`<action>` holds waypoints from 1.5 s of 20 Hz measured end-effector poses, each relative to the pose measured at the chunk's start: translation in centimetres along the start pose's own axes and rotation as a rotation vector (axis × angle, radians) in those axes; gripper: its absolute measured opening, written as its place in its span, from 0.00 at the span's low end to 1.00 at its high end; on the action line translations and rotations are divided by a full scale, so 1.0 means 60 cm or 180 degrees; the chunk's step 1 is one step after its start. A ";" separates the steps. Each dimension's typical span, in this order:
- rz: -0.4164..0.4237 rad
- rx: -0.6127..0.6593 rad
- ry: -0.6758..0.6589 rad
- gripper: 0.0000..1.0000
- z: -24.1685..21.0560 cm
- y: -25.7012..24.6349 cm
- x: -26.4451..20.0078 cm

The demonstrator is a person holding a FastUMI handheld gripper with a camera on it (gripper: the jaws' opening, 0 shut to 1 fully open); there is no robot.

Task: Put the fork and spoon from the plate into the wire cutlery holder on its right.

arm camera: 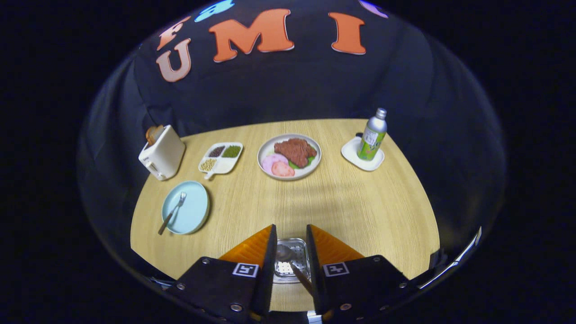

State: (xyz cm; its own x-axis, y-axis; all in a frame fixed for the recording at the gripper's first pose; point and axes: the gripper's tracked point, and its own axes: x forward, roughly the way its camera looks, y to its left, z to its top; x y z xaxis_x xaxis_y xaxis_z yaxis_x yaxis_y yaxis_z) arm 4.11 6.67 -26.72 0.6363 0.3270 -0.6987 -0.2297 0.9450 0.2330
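One spoon (288, 258), stiff and slippery, hangs by its handle between the narrow gripper (290, 256) fingers, above the wire cutlery holder (292, 263); the fork (173, 211) waits on the plate (198, 211).

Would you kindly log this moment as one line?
gripper: spoon between jaws, over cutlery holder | fork: on blue plate | grip: unclear

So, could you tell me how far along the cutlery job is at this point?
Nothing clearly done yet. In hand: the spoon sits between the gripper fingers, above the wire cutlery holder; whether both fingers press it is unclear. Left: the fork lies on the light blue plate.
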 end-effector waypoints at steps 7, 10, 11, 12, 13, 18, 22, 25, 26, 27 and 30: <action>0.0035 -0.0370 -0.1180 0.73 0.138 0.081 -0.070; -0.0034 -0.0421 -0.1525 0.83 0.178 0.109 -0.095; -0.0026 -0.0412 -0.1632 0.84 0.191 0.123 -0.104; -0.0009 -0.0401 -0.1737 0.86 0.201 0.136 -0.112; -0.0010 -0.0381 -0.1819 0.86 0.212 0.149 -0.120; 0.0167 -0.0236 -0.2313 0.92 0.265 0.228 -0.153; 0.0256 -0.0373 -0.2413 0.96 0.267 0.304 -0.141; 0.0379 -0.0386 -0.2316 0.96 0.252 0.375 -0.118; 0.0423 -0.0397 -0.2270 0.96 0.246 0.400 -0.110; 0.0442 -0.0402 -0.2252 0.96 0.241 0.422 -0.105; 0.0481 -0.0411 -0.2227 0.96 0.233 0.487 -0.090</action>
State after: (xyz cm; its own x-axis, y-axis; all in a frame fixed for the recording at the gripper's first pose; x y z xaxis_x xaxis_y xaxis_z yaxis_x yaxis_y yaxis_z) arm 4.25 32.69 -6.67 0.9029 0.4259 -0.0589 -0.4099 0.8940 0.1810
